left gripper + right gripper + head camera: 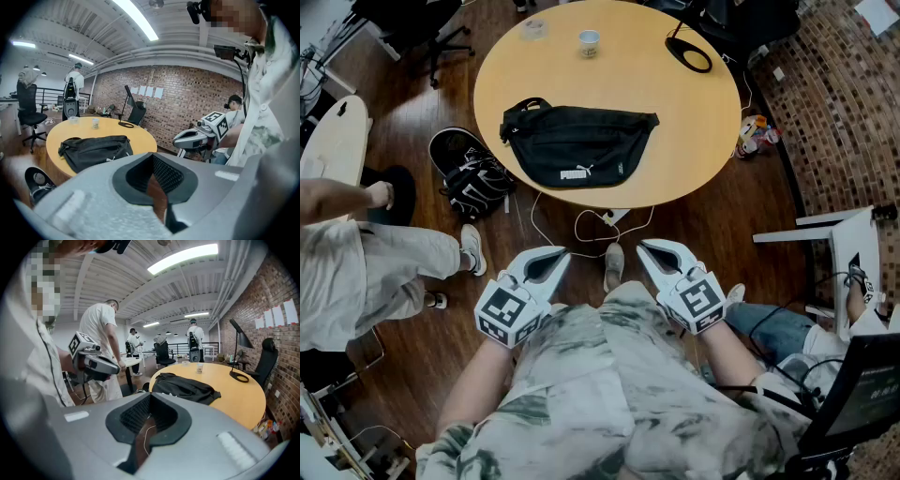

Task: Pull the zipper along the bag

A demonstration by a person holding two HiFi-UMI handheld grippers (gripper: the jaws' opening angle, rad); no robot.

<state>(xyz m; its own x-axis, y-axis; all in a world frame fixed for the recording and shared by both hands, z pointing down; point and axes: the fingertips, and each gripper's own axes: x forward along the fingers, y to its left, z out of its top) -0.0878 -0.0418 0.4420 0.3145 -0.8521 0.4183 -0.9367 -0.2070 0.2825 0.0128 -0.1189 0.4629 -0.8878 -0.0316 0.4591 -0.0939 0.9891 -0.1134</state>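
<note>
A black waist bag (pixel 577 145) lies flat on the round wooden table (pixel 694 131), left of its middle, logo toward me. Its zipper pull is too small to make out. Both grippers hang close to my body, well short of the table's near edge and off the bag. My left gripper (pixel 555 255) and right gripper (pixel 652 248) point toward the table, jaws shut and empty. The left gripper view shows the bag (pixel 96 147) beyond its shut tips (pixel 151 155), with the right gripper (pixel 187 138) alongside. In the right gripper view the bag (pixel 185 387) lies past the shut tips (pixel 150 395).
A paper cup (pixel 589 42), a clear container (pixel 532 28) and a black ring-shaped base (pixel 689 54) sit at the table's far side. On the floor are a black backpack (pixel 473 178) and a white cable (pixel 591 230). A person (pixel 356 272) stands left; a white chair (pixel 844 244) stands right.
</note>
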